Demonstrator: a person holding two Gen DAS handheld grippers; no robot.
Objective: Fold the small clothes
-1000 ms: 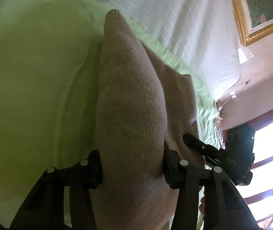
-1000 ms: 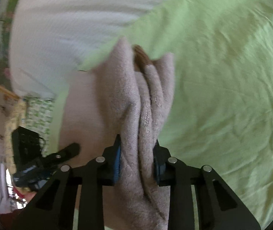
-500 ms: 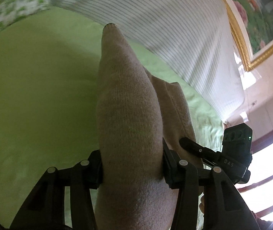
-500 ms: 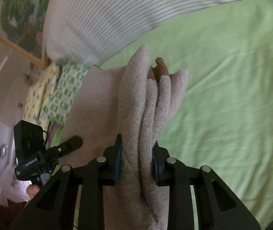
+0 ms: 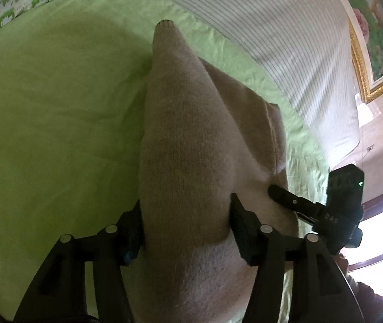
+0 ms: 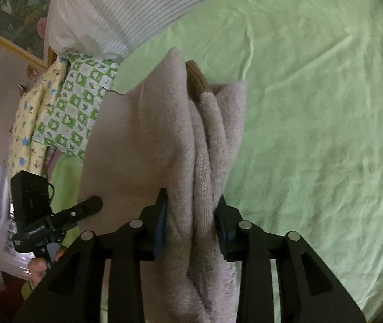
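A beige knit garment (image 5: 186,140) hangs bunched over the green bed sheet (image 5: 57,123). My left gripper (image 5: 186,212) has a thick fold of it between its pads. The jaws are opening, and the cloth still fills the gap and touches both pads. In the right wrist view the same garment (image 6: 148,140) shows several folded layers and a brown knit piece (image 6: 195,80) near its top. My right gripper (image 6: 191,204) has those layers between its pads; its jaws are opening too, with the cloth still touching both. Each view shows a finger (image 5: 285,197) of the other gripper beside the garment.
A white striped duvet (image 5: 272,27) lies along the far side of the bed. Green-checked and yellow patterned bedding (image 6: 70,107) sits at the bed's end. A gold-framed painting (image 5: 374,40) hangs on the wall, with a bright window (image 5: 379,237) nearby. A person's hand (image 6: 38,266) holds the left gripper.
Both grippers have carried the garment across the bed; the patterned bedding has come into view. Both pairs of jaws stand slightly wider than half a second ago.
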